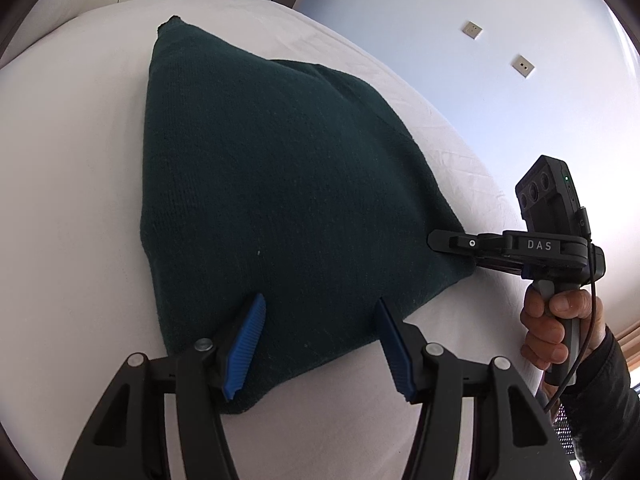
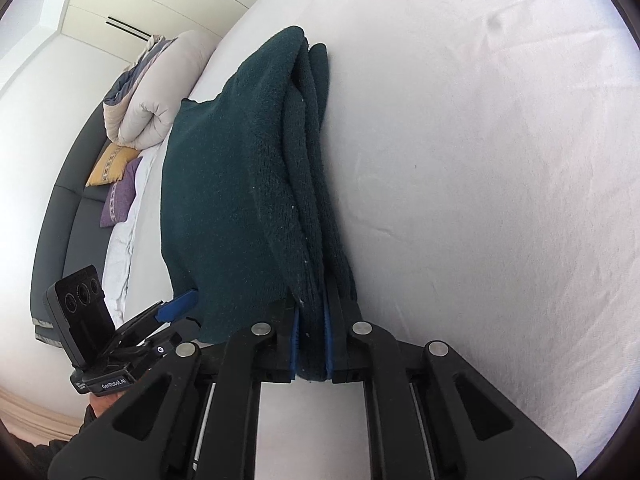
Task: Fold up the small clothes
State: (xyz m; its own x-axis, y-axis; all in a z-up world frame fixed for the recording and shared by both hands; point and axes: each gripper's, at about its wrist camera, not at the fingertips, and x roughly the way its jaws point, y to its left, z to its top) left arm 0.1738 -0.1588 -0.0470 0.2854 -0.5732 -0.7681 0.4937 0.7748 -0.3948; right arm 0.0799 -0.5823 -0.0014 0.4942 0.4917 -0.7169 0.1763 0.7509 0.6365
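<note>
A dark green knit garment [image 1: 280, 184] lies folded on the white bed sheet [image 1: 72, 184]. My left gripper [image 1: 320, 344] is open, its blue pads [image 1: 246, 348] spread just above the garment's near edge, holding nothing. My right gripper [image 2: 312, 344] is shut on the garment's stacked corner layers [image 2: 312, 320]; the folded edge [image 2: 308, 152] runs away from it across the sheet. In the left wrist view the right gripper [image 1: 444, 240] grips the garment's right corner. The left gripper shows in the right wrist view [image 2: 176, 308] at the garment's lower left edge.
The white sheet [image 2: 480, 160] spreads wide to the right of the garment. A rolled duvet [image 2: 148, 104], a yellow cushion [image 2: 110, 164] and a purple cushion [image 2: 120, 196] lie by the dark headboard [image 2: 68, 216]. A wall with two sockets [image 1: 472, 30] is beyond the bed.
</note>
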